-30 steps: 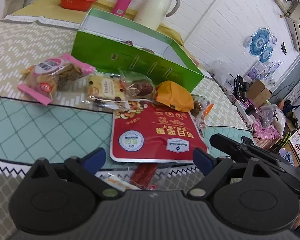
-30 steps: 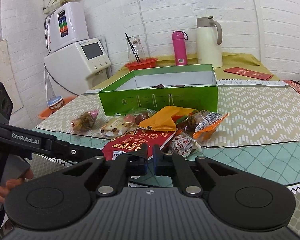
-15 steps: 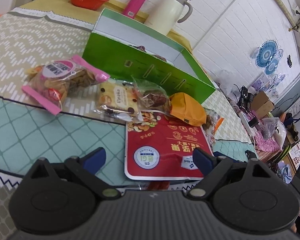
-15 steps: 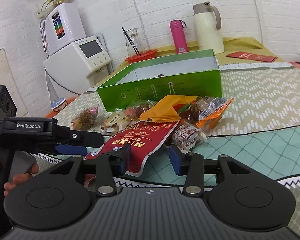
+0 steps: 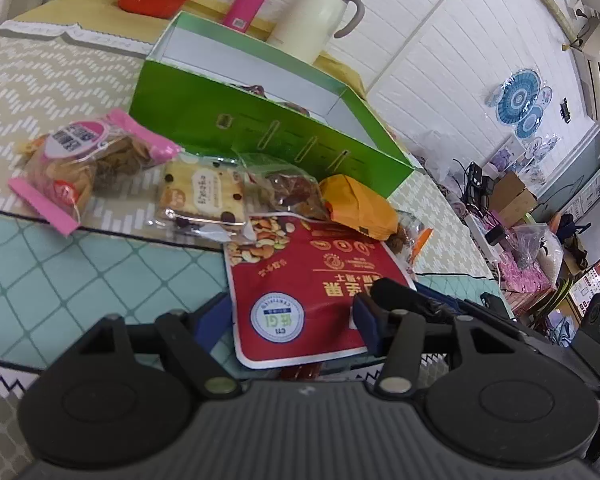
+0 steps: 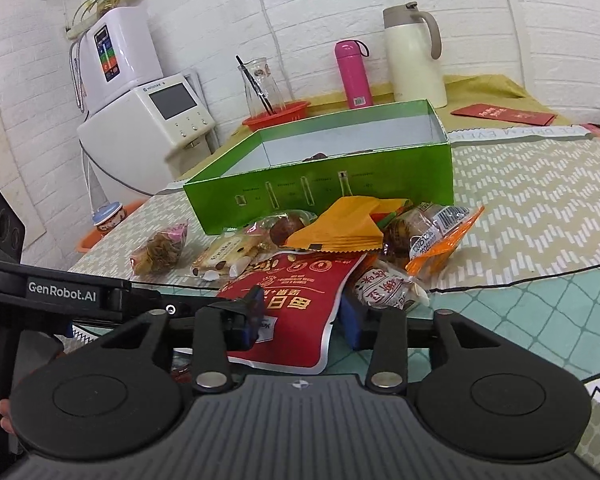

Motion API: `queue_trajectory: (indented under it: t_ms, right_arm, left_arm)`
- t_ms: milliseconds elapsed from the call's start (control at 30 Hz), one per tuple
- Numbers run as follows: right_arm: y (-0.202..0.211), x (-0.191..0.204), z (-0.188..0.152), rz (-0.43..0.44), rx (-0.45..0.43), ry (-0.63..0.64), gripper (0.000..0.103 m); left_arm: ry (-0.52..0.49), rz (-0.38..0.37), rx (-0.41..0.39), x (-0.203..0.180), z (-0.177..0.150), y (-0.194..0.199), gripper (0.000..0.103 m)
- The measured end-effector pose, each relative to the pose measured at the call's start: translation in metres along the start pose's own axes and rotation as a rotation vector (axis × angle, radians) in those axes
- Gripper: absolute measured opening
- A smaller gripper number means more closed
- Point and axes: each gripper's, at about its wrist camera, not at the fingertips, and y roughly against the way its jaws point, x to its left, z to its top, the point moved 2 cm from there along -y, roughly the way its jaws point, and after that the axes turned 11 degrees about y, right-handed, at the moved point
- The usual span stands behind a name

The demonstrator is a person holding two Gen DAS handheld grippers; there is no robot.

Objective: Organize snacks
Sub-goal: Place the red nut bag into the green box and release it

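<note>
A red nut bag (image 5: 300, 280) lies flat on the tablecloth, in front of the open green box (image 5: 260, 136). Its near end sits between the fingers of my left gripper (image 5: 288, 320), whose jaws are closing; the bag is not buckled. In the right wrist view the same bag (image 6: 300, 300) also lies between the fingers of my right gripper (image 6: 302, 314), which is closing too. The left tool's black body (image 6: 60, 296) reaches in from the left. An orange pouch (image 6: 340, 228), a cookie pack (image 5: 204, 196) and a pink snack bag (image 5: 88, 160) lie behind the red bag.
More packets (image 6: 432, 228) are heaped right of the red bag. A small red snack (image 5: 300, 370) peeks out under its near edge. A pink bottle (image 6: 354, 76), a cream thermos (image 6: 414, 56) and a red basket (image 6: 278, 118) stand behind the green box (image 6: 324, 188).
My left jaws have narrowed around the red bag. The right jaws went from shut to wide, then narrowed, while that gripper moved forward until the bag's end lay between its fingers.
</note>
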Motion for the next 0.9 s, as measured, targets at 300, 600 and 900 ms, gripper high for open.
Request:
queue_trajectory:
  t_ms: [300,600,900]
  right_arm:
    - [0.051,0.005,0.016,-0.012,-0.104,0.061,0.028]
    - [0.059,-0.005,0.062,-0.064,-0.240,0.094,0.027]
    - [0.019,-0.043,0.112,-0.097,-0.284,0.048,0.030]
  left_arm:
    - [-0.044,-0.038,-0.042,-0.023,-0.005,0.031,0.012]
    - [-0.060,-0.118,-0.152,-0.056,0.038,0.041,0.011]
    - [-0.073,-0.108,-0.167,-0.081,0.111,0.000,0.011]
